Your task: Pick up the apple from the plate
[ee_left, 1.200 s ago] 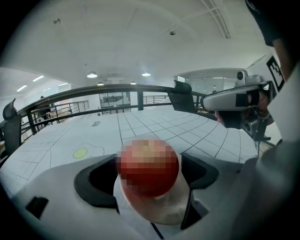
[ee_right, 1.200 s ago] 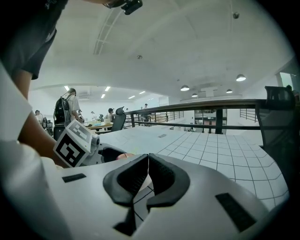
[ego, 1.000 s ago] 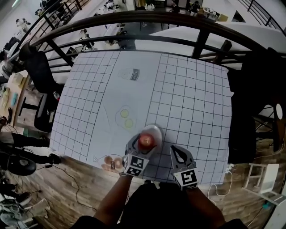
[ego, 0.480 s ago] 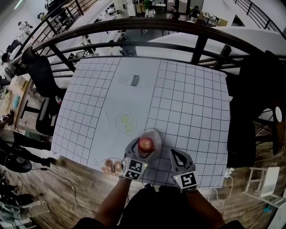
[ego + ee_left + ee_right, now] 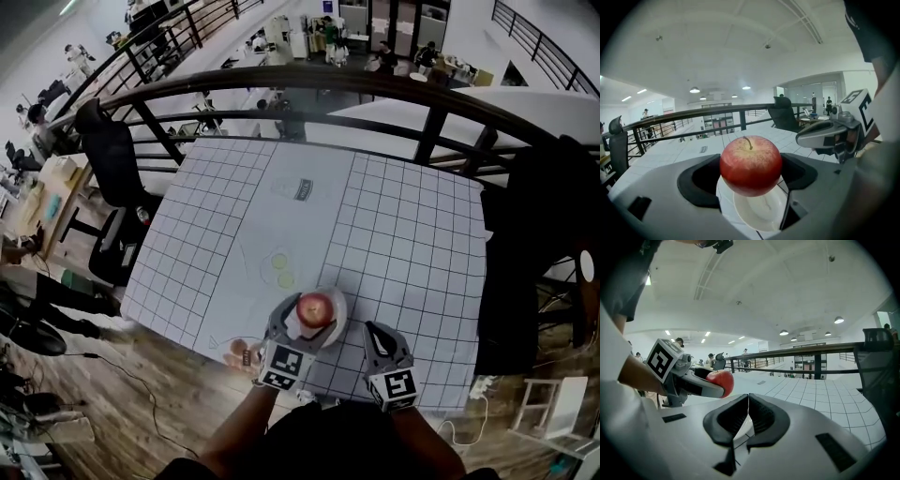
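The round red apple (image 5: pixel 751 164), stem up, sits pinched between the jaws of the left gripper (image 5: pixel 306 322), directly above the small white plate (image 5: pixel 761 216) and seemingly clear of it, while the right gripper (image 5: pixel 748 414) hangs alongside, jaws pressed together and empty.

Open-plan office, mezzanine level. Black railing (image 5: pixel 429 136) edges the gridded desk (image 5: pixel 412 234). Office chair (image 5: pixel 112 155) alongside, staffed workstations (image 5: pixel 47 183) below.

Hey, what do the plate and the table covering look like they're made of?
Plate, below the apple: likely glazed ceramic, maybe melamine; white, glossy, with soft highlights in its well. Table covering: a matte printed sheet or cloth, white with a black grid and no glare.
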`<state>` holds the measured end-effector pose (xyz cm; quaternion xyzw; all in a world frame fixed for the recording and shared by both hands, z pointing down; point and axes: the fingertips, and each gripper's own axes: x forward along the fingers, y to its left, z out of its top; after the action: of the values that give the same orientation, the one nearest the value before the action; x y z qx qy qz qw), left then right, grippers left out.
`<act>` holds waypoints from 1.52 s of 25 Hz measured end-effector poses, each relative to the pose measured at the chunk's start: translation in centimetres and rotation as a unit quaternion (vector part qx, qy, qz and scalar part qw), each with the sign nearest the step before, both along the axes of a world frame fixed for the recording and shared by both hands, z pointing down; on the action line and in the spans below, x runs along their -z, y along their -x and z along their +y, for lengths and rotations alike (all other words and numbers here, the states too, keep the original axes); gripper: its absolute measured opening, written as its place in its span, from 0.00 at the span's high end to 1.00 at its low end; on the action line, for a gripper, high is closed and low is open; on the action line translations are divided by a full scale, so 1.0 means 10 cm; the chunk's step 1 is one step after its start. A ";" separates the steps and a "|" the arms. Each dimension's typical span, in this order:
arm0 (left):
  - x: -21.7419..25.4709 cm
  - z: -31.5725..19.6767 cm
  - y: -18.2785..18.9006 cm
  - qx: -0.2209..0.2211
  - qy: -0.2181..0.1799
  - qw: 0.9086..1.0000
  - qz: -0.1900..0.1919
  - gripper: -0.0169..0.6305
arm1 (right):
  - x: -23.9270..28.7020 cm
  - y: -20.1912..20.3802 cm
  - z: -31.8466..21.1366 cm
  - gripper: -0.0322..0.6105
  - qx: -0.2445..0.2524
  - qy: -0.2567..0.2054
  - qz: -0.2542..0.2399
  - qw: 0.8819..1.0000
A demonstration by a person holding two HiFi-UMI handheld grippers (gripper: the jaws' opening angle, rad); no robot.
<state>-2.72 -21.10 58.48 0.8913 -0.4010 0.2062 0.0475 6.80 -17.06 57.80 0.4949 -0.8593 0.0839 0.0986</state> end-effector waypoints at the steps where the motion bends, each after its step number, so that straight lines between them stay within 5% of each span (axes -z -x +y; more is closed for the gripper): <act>1: 0.11 0.01 0.01 0.006 -0.003 1.000 0.010 0.33 | 0.07 0.01 0.00 0.91 0.001 -0.005 -0.002 1.000; 16: 1.43 0.20 0.50 0.088 -0.067 0.989 0.095 0.33 | 0.98 0.20 0.02 0.91 0.032 -0.094 -0.045 0.994; 24: 1.47 0.28 0.70 0.103 -0.089 0.986 0.092 0.33 | 1.28 0.35 -0.04 0.91 0.028 -0.143 -0.037 0.989; 38: 1.43 0.31 0.59 0.078 -0.078 0.987 0.113 0.33 | 1.35 0.36 -0.14 0.91 0.012 -0.137 -0.004 0.991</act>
<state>-8.60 -17.97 44.15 0.8758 -0.4763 0.0677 0.0392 3.18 -18.49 44.33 0.4934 -0.8687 -0.0336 0.0277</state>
